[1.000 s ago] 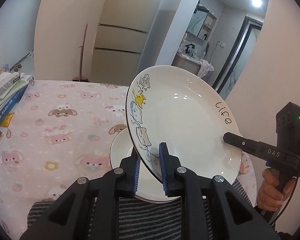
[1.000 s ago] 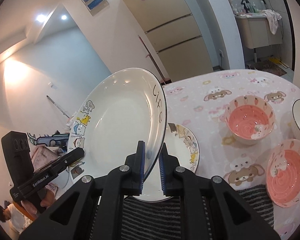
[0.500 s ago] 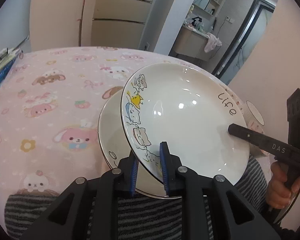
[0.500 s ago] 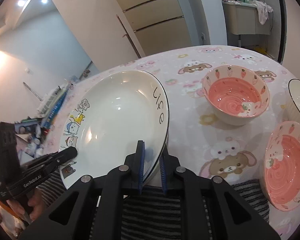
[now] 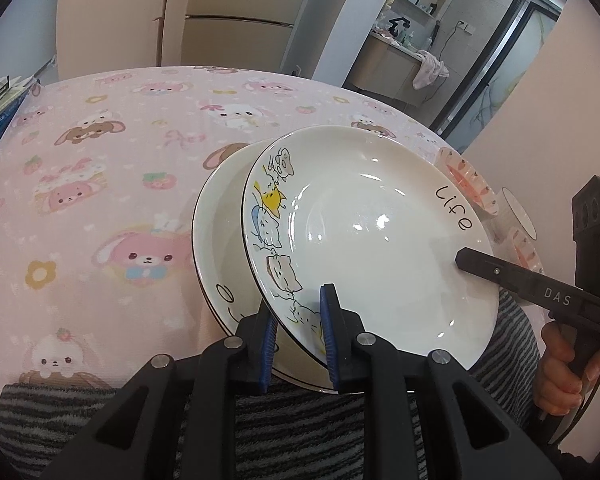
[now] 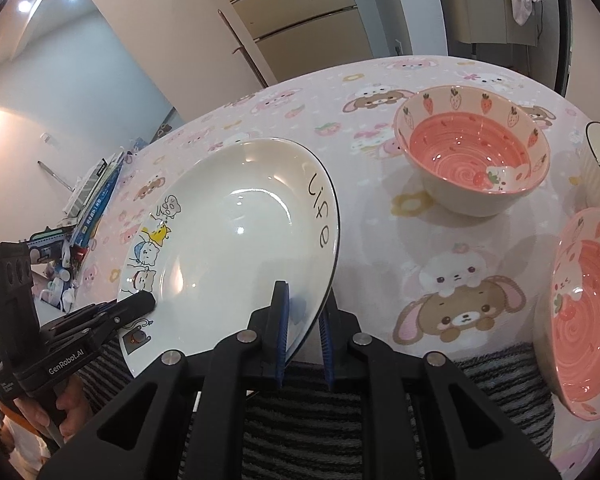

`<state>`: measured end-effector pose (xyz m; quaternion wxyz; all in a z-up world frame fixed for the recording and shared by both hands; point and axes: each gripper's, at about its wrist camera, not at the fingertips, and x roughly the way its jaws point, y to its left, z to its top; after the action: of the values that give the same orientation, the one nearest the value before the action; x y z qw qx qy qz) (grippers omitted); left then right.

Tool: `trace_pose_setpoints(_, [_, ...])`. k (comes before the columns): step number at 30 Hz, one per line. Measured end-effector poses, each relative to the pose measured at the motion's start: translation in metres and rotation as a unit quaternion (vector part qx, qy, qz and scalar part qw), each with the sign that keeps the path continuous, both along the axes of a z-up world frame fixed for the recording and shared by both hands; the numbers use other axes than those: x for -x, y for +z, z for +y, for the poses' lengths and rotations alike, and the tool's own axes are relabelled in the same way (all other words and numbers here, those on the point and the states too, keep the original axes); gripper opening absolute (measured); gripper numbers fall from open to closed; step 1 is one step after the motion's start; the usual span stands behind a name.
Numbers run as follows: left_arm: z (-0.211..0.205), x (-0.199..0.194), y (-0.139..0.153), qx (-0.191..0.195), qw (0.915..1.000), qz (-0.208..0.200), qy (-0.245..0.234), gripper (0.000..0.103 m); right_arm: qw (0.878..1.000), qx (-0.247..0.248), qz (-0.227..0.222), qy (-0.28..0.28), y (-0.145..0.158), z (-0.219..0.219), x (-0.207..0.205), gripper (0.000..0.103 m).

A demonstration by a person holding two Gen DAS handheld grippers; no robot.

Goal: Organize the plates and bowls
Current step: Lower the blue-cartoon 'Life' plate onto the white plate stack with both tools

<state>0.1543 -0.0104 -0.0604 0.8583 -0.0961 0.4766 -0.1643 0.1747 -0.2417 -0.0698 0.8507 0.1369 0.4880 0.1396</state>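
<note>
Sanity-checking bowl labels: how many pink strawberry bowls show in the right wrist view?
2. One pink bowl stands upright on the tablecloth, far side, right of the held plate. The second sits nearer at the right edge, partly cropped. Others may be outside the frame.

Cat plate [image 5: 372,232] over second plate [image 5: 220,240], bowls [image 6: 472,152] rightward

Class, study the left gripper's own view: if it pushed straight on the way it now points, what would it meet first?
The left gripper already clamps the cat plate. Straight ahead and below lies the second plate on the pink tablecloth, probably met first, though the depth between the plates is unclear.
</note>
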Motion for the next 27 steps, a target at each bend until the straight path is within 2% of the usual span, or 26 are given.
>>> trace_pose_setpoints(12, [0.002, -0.005, -0.002, 0.007, 0.9998, 0.016, -0.012, 0.023, 1.000, 0.022, 0.001, 0.006, -0.001, 0.007, 0.000, 0.016])
trace_pose_setpoints(17, [-0.001, 0.001, 0.002, -0.008, 0.9996, 0.020, -0.015, 0.023, 1.000, -0.009, 0.012, -0.017, -0.004, 0.001, 0.006, 0.015])
trace_pose_setpoints(27, [0.004, 0.006, 0.006, -0.011, 0.9996, 0.015, -0.023, 0.025, 0.999, 0.049, -0.006, -0.010, 0.001, 0.017, 0.012, 0.018])
